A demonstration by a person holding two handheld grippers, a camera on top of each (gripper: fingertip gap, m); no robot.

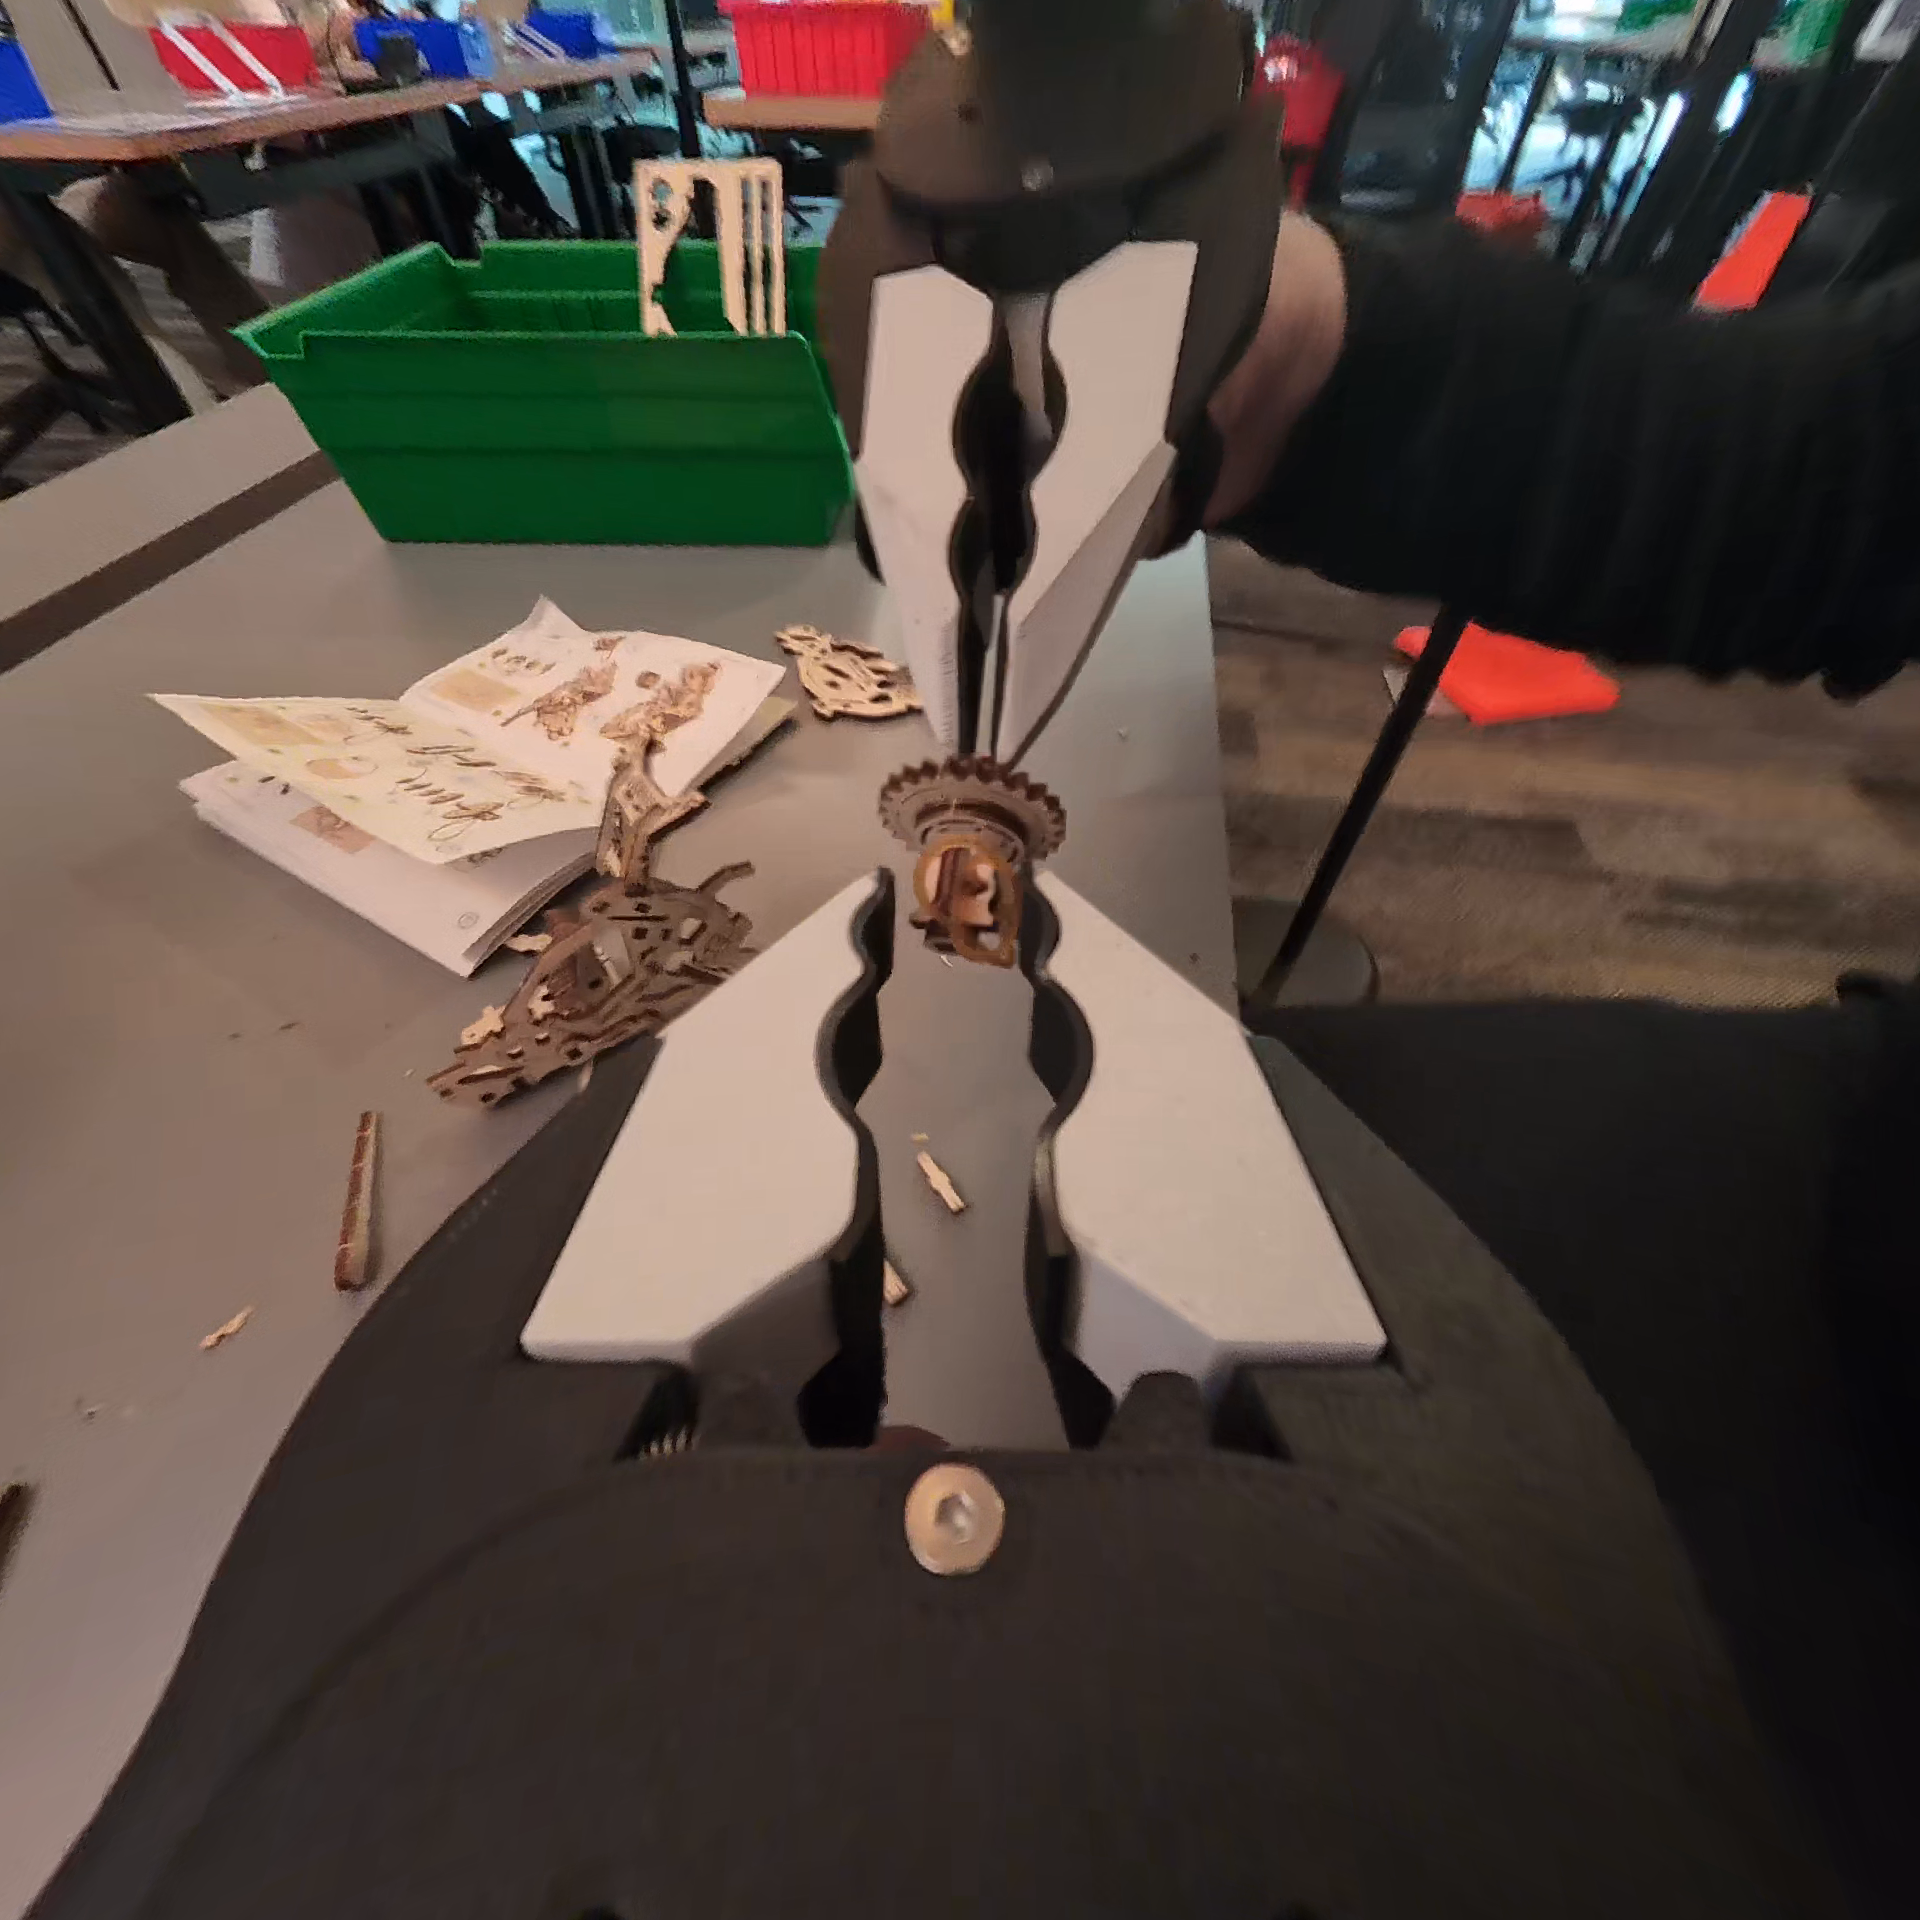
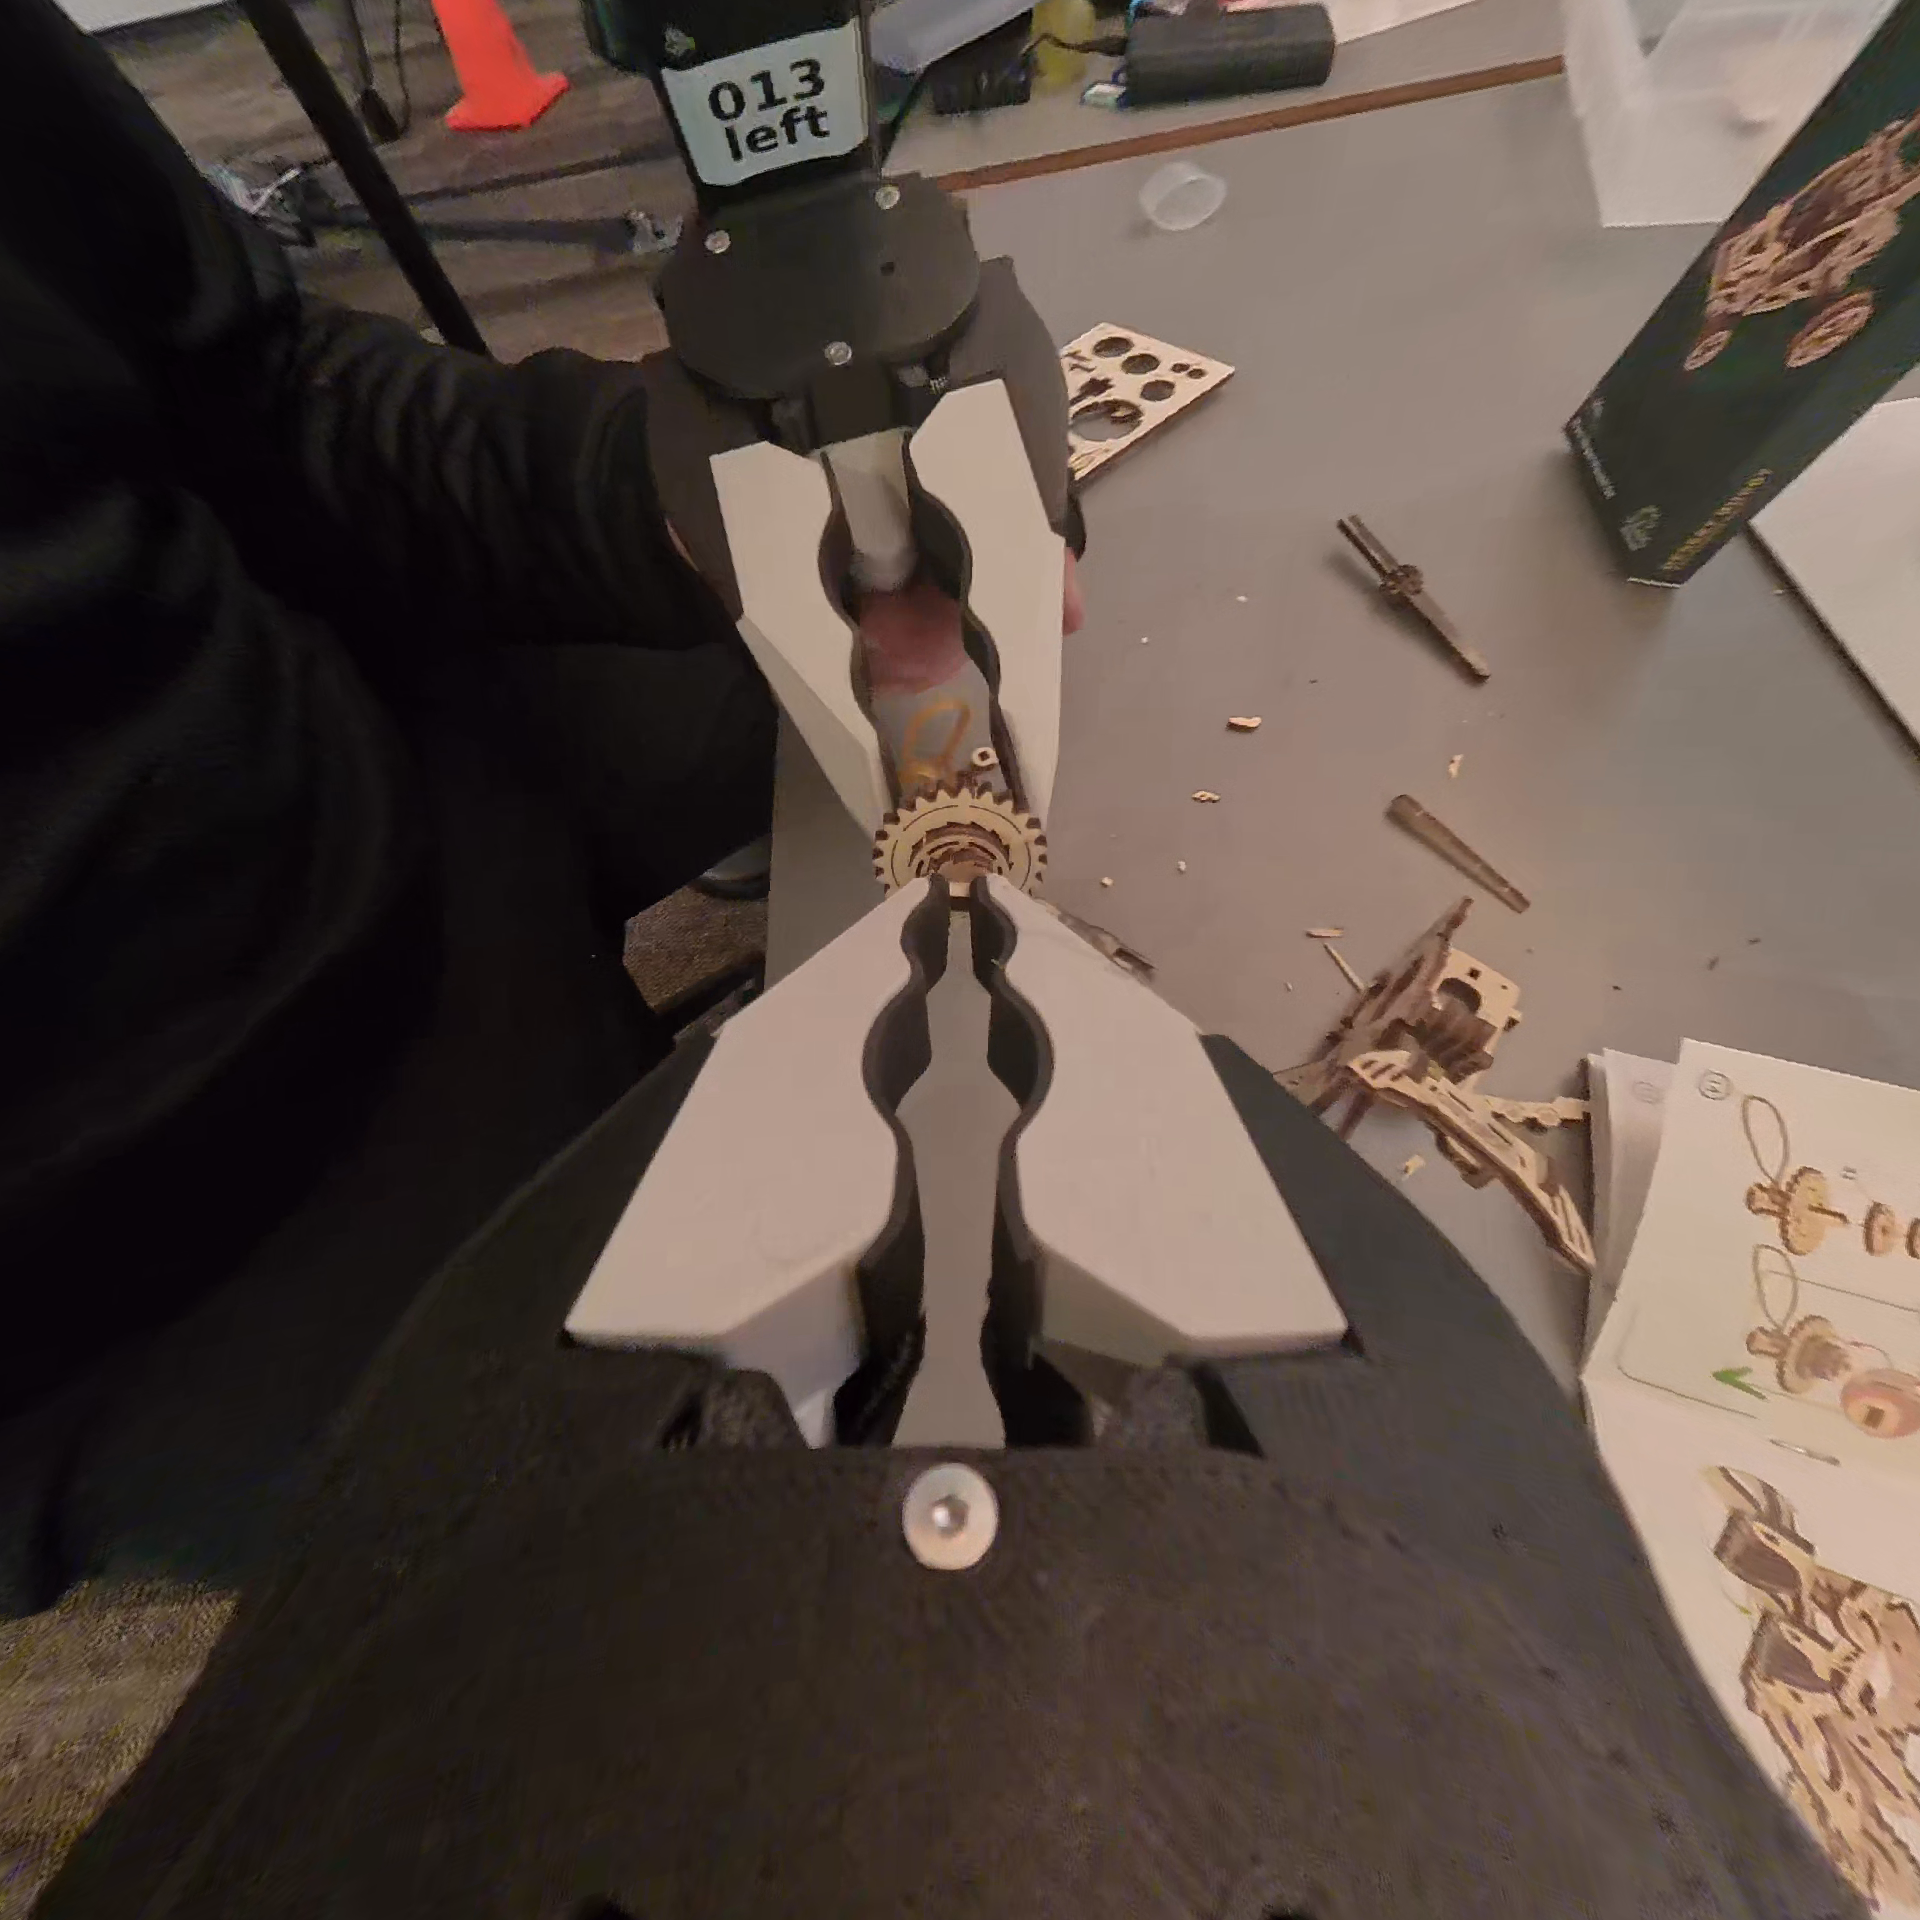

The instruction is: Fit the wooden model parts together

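The gear, a small toothed wooden wheel on a hub w/ a rubber band looped round the parts below it, hangs in the air above the grey table, between the two grippers, which meet tip to tip.

Right gripper: fingers nearly together, tips pinching the gear's hub/axle end. Seen from the left wrist view it comes down from above, held by a hand in a black sleeve.

Left gripper: fingers parted but closing in on the lower part of the assembly w/ the band; contact at the tips looks likely in the right wrist view, can't tell for sure.

On the table to the left gripper's left: open booklet, a partly built wooden model just beside it, loose scraps and a wooden strip. Farther back a green bin w/ a punched-out sheet standing in it. Right wrist view also shows another punched sheet, two dark sticks, a dark product box.
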